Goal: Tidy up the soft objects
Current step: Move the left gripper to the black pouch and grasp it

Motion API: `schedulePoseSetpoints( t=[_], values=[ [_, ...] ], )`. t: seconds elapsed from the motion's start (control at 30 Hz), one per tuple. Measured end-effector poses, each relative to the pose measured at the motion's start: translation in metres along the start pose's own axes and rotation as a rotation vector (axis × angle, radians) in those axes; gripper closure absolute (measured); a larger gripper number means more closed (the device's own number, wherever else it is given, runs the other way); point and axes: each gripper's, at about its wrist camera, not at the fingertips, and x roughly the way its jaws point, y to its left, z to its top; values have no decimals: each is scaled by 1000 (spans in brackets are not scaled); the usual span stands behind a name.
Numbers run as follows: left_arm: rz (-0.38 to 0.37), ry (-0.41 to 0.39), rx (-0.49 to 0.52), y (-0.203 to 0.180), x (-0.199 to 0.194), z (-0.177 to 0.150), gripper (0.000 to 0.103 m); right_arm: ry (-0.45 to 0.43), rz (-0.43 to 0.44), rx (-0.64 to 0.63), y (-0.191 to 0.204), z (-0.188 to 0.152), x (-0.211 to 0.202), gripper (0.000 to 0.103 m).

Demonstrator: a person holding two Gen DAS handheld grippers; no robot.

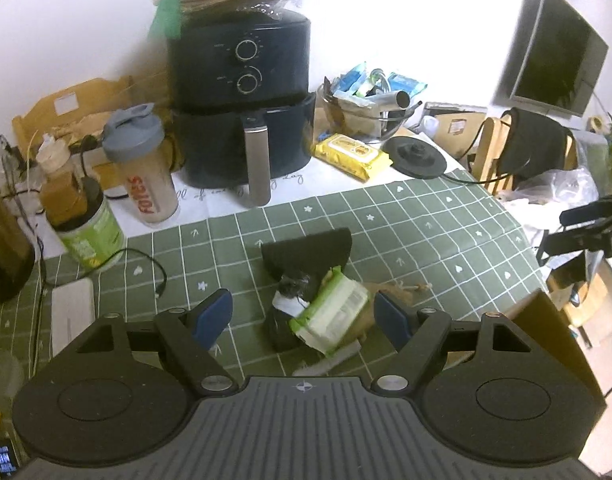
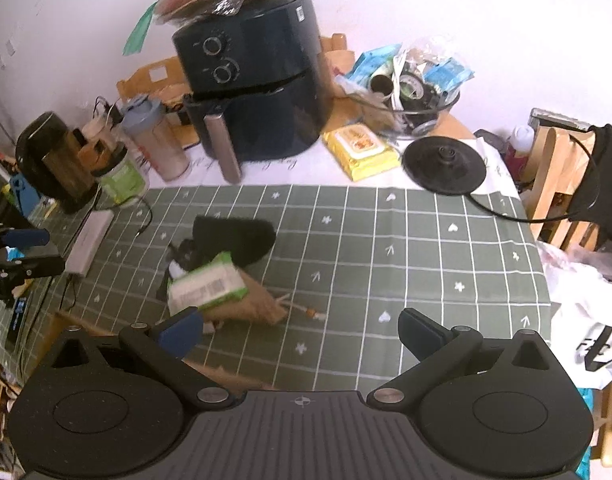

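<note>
Table: a green checked cloth (image 1: 426, 240) covers the near part, a white cloth the far part.
Air fryer (image 1: 242, 100): black, stands at the back on the white cloth, with plastic bags on its top.
Glass bowl (image 2: 418, 112): right of the air fryer, full of small packets.
Shaker bottle (image 1: 146, 164): left of the air fryer, grey lid.
Pile of soft objects: in the middle of the green cloth. A black pouch (image 1: 310, 250) lies at the far side; a green and white wipes pack (image 1: 332, 312) lies tilted on a brown paper bag (image 2: 250, 306).
Left gripper (image 1: 304, 312): empty, fingers wide apart, the pile is between them.
Right gripper (image 2: 300, 334): empty, fingers wide apart, just right of the pile.
</note>
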Motion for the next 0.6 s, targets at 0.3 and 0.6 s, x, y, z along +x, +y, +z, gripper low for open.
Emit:
schedulePoseSetpoints(
  t=[0.3,0.6],
  values=[
    [-68,38,40,19,37,11,26,-37,-46,-21,-1,9,16,0],
    [-136,108,61,40,88,7,26,-48,-51,-74,-3,17,32,0]
  ],
)
